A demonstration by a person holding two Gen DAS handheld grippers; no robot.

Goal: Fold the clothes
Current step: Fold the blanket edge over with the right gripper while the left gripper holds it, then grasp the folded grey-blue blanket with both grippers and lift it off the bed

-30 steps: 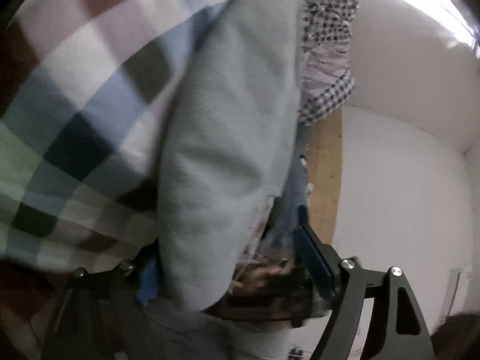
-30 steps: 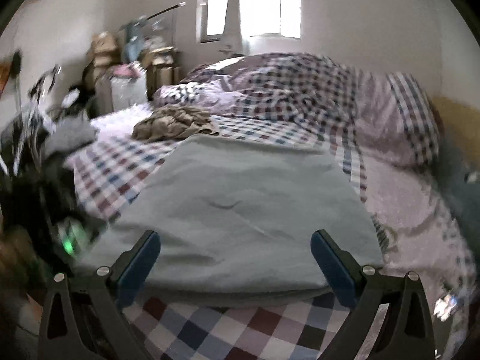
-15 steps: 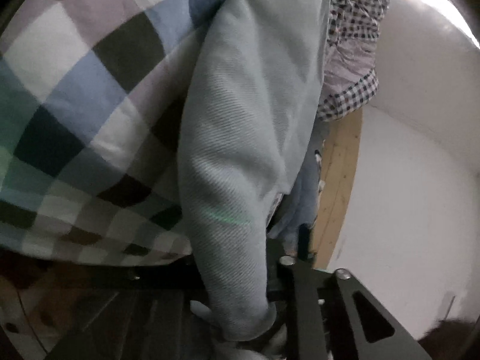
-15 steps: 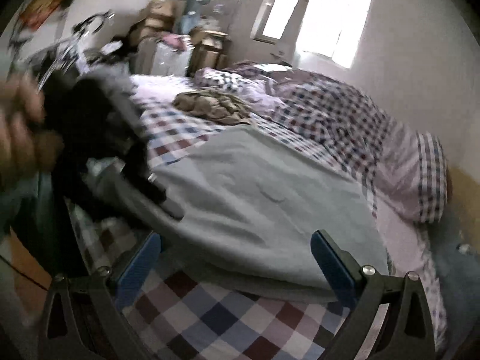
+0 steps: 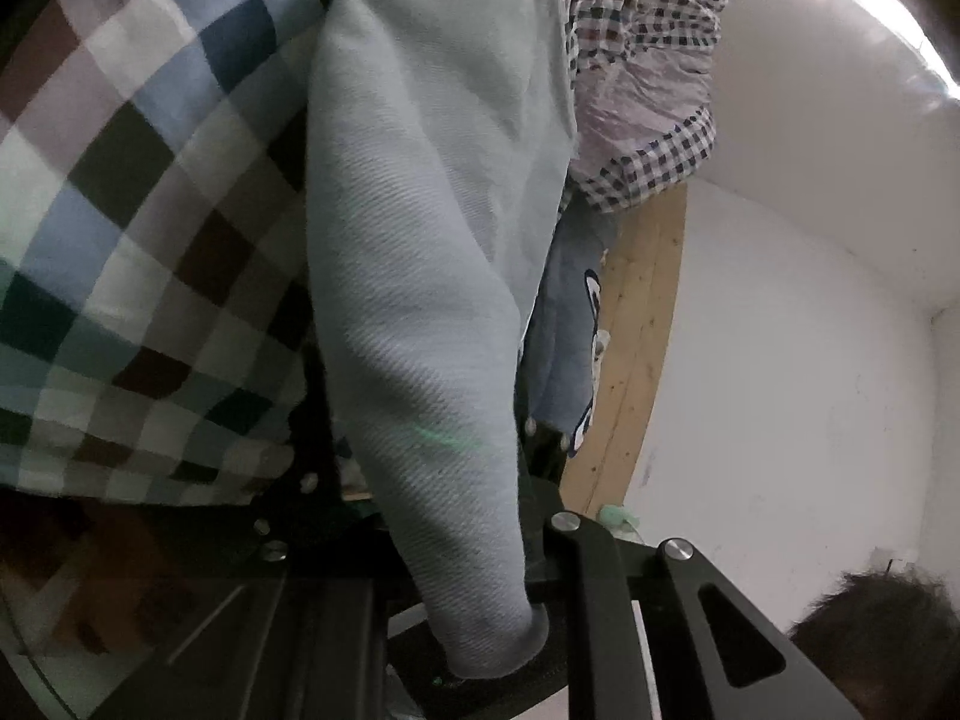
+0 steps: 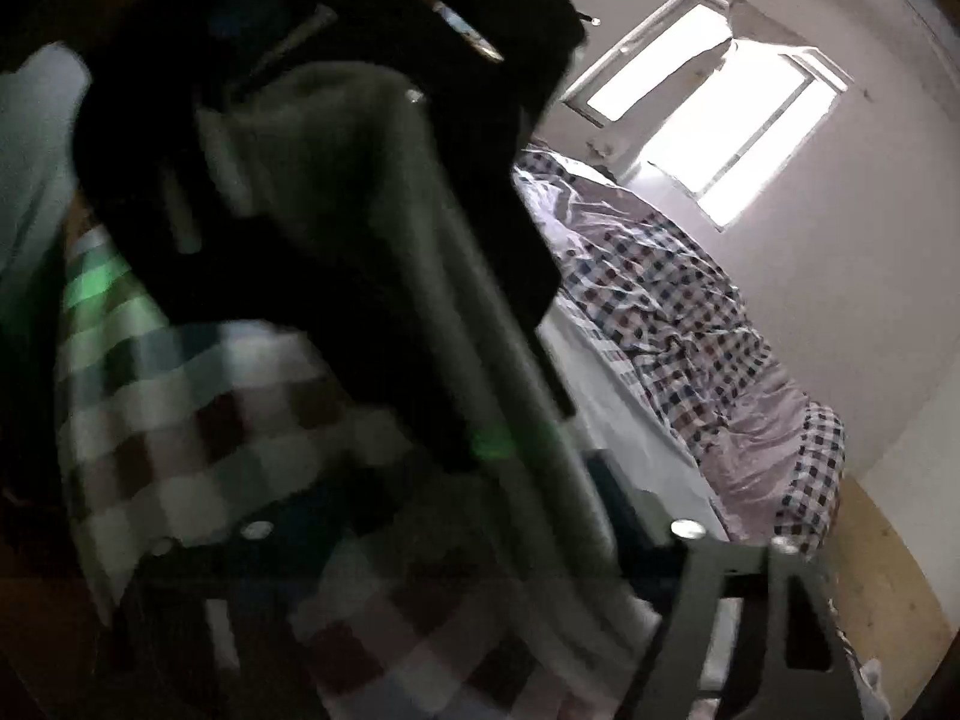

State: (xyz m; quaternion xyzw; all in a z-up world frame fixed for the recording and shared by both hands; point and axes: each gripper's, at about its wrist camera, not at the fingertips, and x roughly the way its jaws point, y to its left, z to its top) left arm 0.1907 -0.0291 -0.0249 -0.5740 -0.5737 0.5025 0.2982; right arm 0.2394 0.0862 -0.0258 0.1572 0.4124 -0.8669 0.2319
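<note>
The left gripper (image 5: 480, 588), wide open a second ago, is now pinching a corner of the pale grey-blue sweatshirt (image 5: 420, 210) between its fingers, so the first grasp for the fold is made. The garment is lying on the checked bedspread (image 5: 132, 228) at the bed's edge; its knit is thick, finely ribbed and limp, rounding softly at the folded corner. The right gripper (image 6: 480, 534) has just been closing its fingers beside the left one; this view is dark and blurred, and whether cloth is caught there cannot be told.
</note>
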